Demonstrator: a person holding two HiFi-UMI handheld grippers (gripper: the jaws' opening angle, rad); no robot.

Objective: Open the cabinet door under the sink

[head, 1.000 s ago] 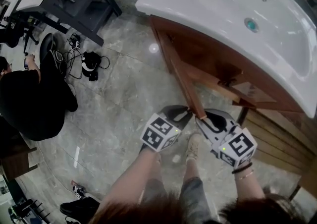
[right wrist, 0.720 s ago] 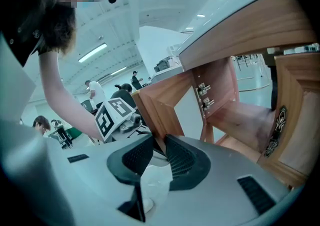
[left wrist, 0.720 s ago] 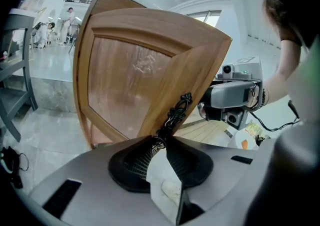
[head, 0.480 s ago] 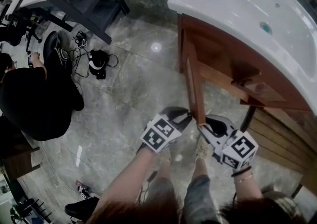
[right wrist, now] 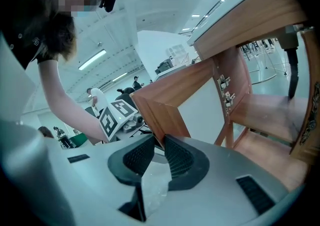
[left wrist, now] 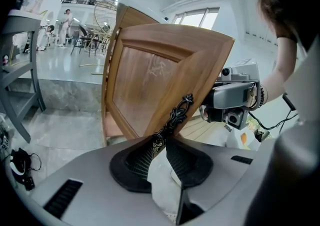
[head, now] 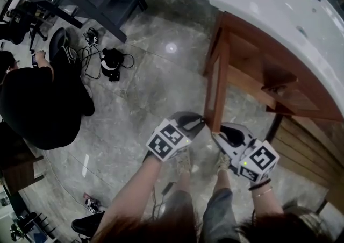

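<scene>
Door half swung: left gripper clamps the handle; right gripper, jaws just closing, nips the cabinet door edge; next, arc it wider

A smooth grey moulded shell forms both the left gripper and the right gripper. Black ribbed rubber fingers are set in a black surround, and 2 dark slots are cut into the shell behind them. A white cube with black square markers is fitted to each gripper, and a small green light is lit on the right one. A dark band and thin bracelets are worn at the right wrist, along with grey trousers and pale shoes.
</scene>
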